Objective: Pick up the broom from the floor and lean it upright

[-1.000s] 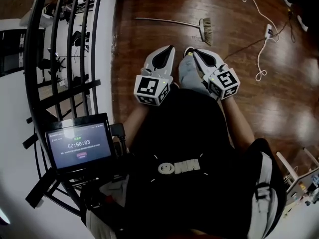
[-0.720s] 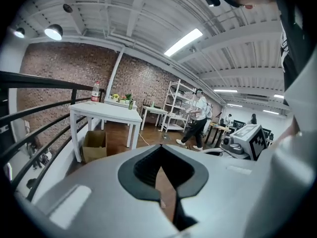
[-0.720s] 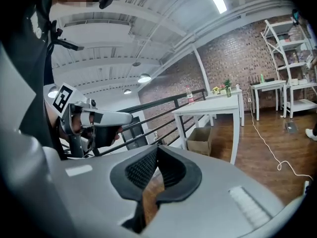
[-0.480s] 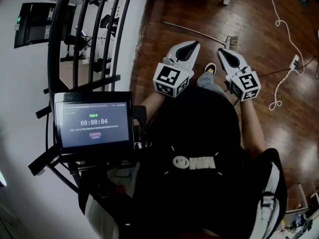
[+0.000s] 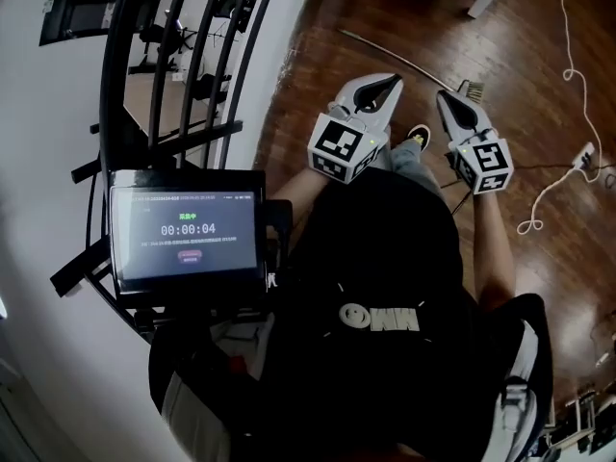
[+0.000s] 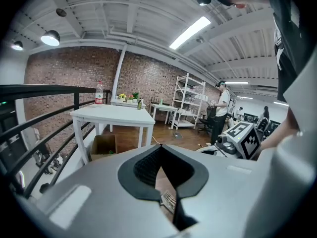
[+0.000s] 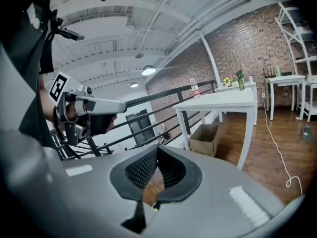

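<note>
Broom [image 5: 385, 51] lies flat on the wooden floor [image 5: 539, 248] in the head view, its thin handle running slantwise toward the top of the picture and its bristle end just beyond the right gripper [image 5: 446, 97]. The left gripper [image 5: 395, 81] is held out beside the right one, both in front of the person's body and clear of the broom. A black railing [image 5: 183, 65] curves along the left, with a small screen [image 5: 185, 234] mounted low on it. A white cable [image 5: 568, 56] trails over the floor on the right.

In the left gripper view, the tongs are pressed together at the tips with nothing pinched. Through the slit lower down between them, a bit of the broom's bristles shows on the floor. Beyond stand a white table [image 6: 111, 115] and a cardboard box [image 6: 103, 145] under it.

In the right gripper view, the tongs are likewise pressed together and empty, and only floor shows through the slit. The left gripper is up at the left, before the railing, and the table and box stand to the right.
</note>
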### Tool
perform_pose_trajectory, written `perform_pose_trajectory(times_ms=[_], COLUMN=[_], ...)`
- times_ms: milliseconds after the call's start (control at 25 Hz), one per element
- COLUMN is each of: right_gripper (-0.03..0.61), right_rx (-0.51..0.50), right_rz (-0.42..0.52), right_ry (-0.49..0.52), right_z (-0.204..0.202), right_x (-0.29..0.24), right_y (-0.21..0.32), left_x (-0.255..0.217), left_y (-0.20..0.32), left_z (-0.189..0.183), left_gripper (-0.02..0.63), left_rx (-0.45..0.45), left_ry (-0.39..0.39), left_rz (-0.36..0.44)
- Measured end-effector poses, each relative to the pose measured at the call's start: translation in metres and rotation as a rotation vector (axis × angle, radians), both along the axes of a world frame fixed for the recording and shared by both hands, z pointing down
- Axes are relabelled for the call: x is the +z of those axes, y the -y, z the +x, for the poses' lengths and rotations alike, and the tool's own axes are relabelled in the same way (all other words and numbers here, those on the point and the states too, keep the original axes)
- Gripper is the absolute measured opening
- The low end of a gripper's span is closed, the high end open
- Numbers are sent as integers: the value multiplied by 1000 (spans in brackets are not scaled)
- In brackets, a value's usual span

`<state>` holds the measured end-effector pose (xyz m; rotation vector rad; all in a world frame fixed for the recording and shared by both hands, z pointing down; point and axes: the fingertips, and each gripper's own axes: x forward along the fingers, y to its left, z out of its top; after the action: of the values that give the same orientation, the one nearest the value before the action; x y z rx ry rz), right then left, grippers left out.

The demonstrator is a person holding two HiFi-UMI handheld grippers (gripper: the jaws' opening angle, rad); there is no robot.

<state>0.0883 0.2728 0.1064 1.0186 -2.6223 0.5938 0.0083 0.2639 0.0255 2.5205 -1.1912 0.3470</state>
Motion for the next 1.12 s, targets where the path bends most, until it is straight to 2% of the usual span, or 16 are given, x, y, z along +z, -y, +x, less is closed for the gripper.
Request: perform_pose_trajectory(times_ms=[120,160,240,400,560,720,960,1120], right_gripper=[6,22,110,150,215,225,225,225], right_rx=[-24,-42,-81,-126,-217,-312,-338,-368], right_rz=[-7,-19,-57,-88,-132,-163,-266,-334], right_ry=[-65,-91,-140,-233,-390,-544,-593,-575], right_z=[-12,-20,-35,-61,-83,-89,-92,-90], right_x=[8,12,22,45,85,138,216,301], right_y=[26,32,40,65,86,113,150,157], left_x=[11,17,27,44,71,114,183,260], left_y=[24,29,39,67,90,111,133,142], left_z=[-16,-23,-37,-60,-90,-110,-118,-115], left_gripper=[20,20,20,20,20,20,20,20], left_rx=[-15,-18,-21,-16,-19,-35,-33,-75], left_ry=[-4,-6,-19,-34,-67,-77,-20,-12], left_rz=[-33,-47,-77,-98,-154,-233,-304,-378])
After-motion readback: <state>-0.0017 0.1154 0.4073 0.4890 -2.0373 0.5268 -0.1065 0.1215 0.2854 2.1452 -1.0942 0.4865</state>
